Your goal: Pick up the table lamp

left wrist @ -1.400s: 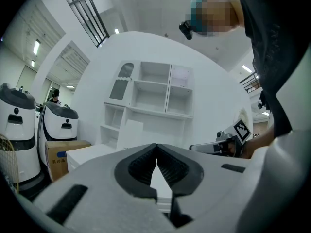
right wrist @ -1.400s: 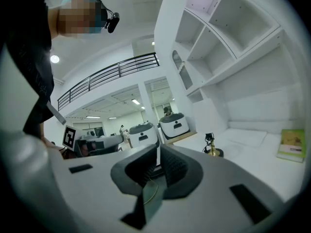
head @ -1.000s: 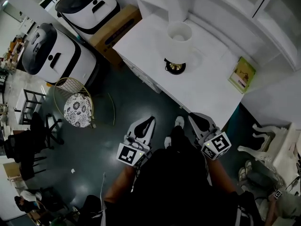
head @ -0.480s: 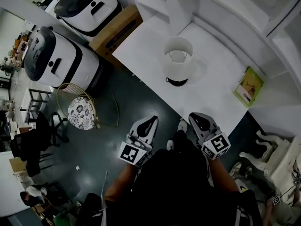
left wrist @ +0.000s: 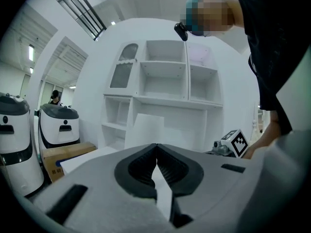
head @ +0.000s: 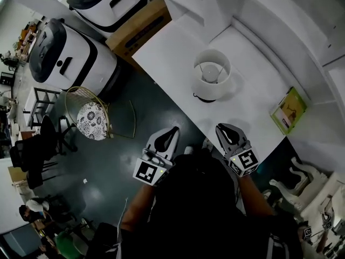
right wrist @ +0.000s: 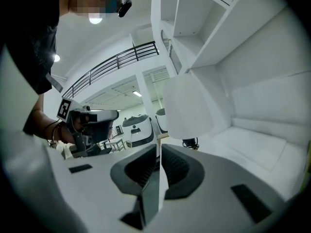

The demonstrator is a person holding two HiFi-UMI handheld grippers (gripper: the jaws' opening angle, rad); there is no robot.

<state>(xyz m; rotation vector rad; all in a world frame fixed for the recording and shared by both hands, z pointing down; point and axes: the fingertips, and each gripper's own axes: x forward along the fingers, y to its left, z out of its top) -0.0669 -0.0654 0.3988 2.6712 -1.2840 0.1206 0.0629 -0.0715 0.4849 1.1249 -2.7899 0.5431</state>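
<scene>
Your left gripper (head: 171, 131) and right gripper (head: 222, 129) are both pressed together and empty, short of the lamp (head: 212, 79) upright on the white table (head: 167, 50); arrive unopened and you'd likely bump the shade; it could tip.

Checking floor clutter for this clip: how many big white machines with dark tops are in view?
2. One machine at the head view's top edge, behind the cardboard box; the other machine lower left, beside the wire stool. Others may be off-frame.

The table lamp (head: 212, 75) has a matt shade, the table (head: 171, 57) looks smooth, the box (head: 142, 24) cardboard.
</scene>
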